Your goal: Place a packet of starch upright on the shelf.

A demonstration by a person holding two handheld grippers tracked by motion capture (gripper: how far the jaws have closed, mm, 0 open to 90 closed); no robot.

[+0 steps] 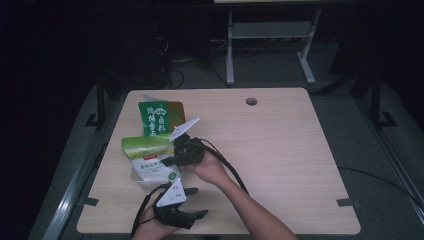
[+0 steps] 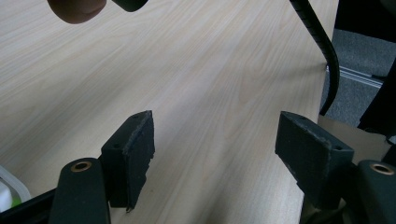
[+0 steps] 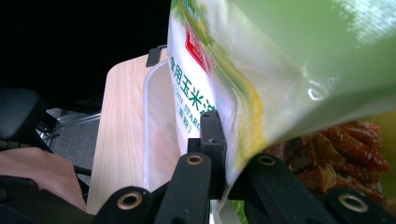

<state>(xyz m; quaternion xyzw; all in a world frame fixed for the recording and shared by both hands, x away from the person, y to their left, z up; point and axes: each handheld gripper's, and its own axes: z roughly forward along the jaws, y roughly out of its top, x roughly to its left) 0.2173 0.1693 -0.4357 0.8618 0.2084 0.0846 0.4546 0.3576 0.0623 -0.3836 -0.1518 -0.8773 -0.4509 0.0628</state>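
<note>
The right gripper (image 1: 172, 150) is clamping down on the edge of a white and green pouch (image 1: 150, 155), and in the right gripper view its jaws are sitting tight together with the thin plastic pinched between them (image 3: 224, 154). The pouch (image 3: 243, 79) is looking glossy and soft: a pale green top band that is catching the light, a white body below it, a yellowish streak running down one side. On its face it is showing a small red label and a column of green Chinese characters, with a line of small Latin letters beside them that seems to be spelling "starch", though part of it is too small to read. In the high view the pouch is lying at the left part of the wooden table (image 1: 280, 165), draped over a clear plastic container (image 1: 145, 177) whose wall (image 3: 156, 126) is standing just behind it in the right gripper view. Just beyond it, a dark green packet (image 1: 152, 119) with large white Chinese characters is lying flat, an orange-brown one (image 1: 176, 112) tucked under its right edge. Printed food, reddish-brown chunks (image 3: 336, 149), is showing under the pouch in the right gripper view. The left gripper (image 1: 197, 202) is hovering near the table's near edge, its jaws standing wide apart with nothing between them (image 2: 212, 154), only bare wood grain beneath.
</note>
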